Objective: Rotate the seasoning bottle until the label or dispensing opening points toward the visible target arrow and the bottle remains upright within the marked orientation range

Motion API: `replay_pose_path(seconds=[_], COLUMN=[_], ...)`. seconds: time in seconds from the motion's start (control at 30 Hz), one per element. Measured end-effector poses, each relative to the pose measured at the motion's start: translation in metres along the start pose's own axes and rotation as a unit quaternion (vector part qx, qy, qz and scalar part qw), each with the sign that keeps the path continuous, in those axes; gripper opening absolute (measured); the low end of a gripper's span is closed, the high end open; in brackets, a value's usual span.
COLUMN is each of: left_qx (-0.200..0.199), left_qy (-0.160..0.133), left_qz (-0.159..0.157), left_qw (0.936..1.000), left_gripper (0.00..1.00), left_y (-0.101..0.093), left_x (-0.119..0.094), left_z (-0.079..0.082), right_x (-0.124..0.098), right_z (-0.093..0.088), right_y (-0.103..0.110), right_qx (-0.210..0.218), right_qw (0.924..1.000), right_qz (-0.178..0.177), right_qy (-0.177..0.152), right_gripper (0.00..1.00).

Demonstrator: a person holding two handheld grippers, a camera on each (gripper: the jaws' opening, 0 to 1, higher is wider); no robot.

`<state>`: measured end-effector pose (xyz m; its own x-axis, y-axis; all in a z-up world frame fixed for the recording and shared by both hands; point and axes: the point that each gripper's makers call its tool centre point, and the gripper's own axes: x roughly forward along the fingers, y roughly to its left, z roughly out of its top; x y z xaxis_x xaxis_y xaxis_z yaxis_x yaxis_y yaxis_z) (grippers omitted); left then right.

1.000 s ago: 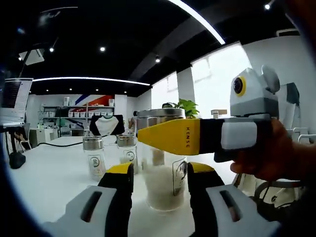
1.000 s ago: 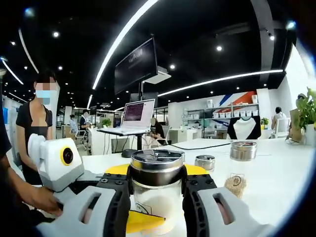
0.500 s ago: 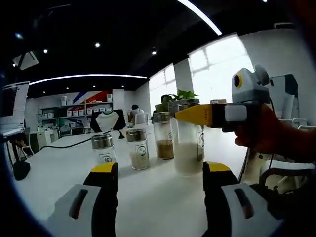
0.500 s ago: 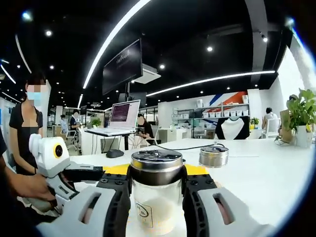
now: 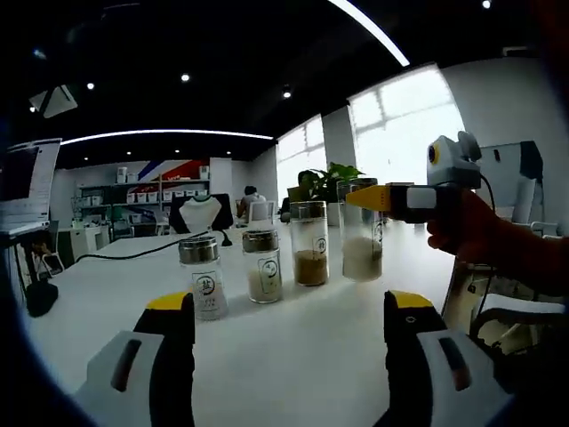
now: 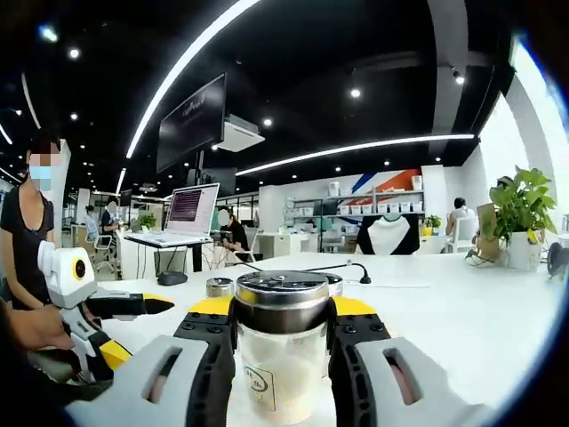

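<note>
Seasoning bottle (image 6: pixel 280 351), the tall clear glass one with a steel lid and white granules, sits clamped between the jaws of your right gripper (image 6: pixel 281 356), upright on the white table (image 6: pixel 462 320) at the right end of a row with three smaller jars (image 5: pixel 258 265). Your left gripper (image 5: pixel 289 342) hangs back with jaws wide apart and nothing between them. You look to be mid-turn. Next, twist the bottle about its own axis, base flat (I can't make out any arrow), until the small label (image 6: pixel 259 375) faces the target.

Potted plant (image 6: pixel 520 216), open laptop (image 6: pixel 189 210), black cable (image 5: pixel 142 253).
</note>
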<state>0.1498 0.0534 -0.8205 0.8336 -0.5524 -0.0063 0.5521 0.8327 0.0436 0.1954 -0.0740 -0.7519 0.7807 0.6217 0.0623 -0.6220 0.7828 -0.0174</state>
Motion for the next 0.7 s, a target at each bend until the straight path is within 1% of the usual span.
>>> replay_pose_path(seconds=[0.07,0.1,0.17,0.33,0.47,0.63,0.7], left_qx=[-0.003,-0.003,0.001,0.005,0.001,0.003,0.003], left_qy=[0.002,0.003,0.007,0.000,-0.003,0.004,0.007], left_qz=[0.001,0.002,0.006,0.015,0.014,0.014,0.015], left_qw=[1.0000,1.0000,1.0000,0.9999,0.9999,0.9999,0.9999], left_gripper=[0.96,0.96,0.97,1.00,1.00,1.00,1.00], left_y=[0.001,0.001,0.003,0.008,0.009,0.009,0.010], left_x=[0.000,0.000,-0.001,-0.003,-0.004,-0.003,-0.003], left_z=[-0.001,-0.001,-0.001,0.002,0.004,0.001,-0.001], right_x=[-0.001,-0.001,-0.002,0.000,0.002,0.005,0.008], right_z=[0.000,0.001,0.002,0.001,0.000,-0.003,-0.006], right_y=[-0.007,-0.015,-0.023,-0.043,-0.056,-0.070,-0.073], right_qx=[0.000,-0.001,-0.002,-0.007,-0.009,-0.012,-0.013], right_qw=[1.0000,0.9999,0.9998,0.9994,0.9990,0.9986,0.9988], right_qz=[-0.007,-0.014,-0.022,-0.034,-0.042,-0.050,-0.043], right_qy=[-0.001,0.000,0.000,0.005,0.009,0.014,0.017], right_gripper=[0.37,0.37,0.37,0.37,0.37,0.37,0.37])
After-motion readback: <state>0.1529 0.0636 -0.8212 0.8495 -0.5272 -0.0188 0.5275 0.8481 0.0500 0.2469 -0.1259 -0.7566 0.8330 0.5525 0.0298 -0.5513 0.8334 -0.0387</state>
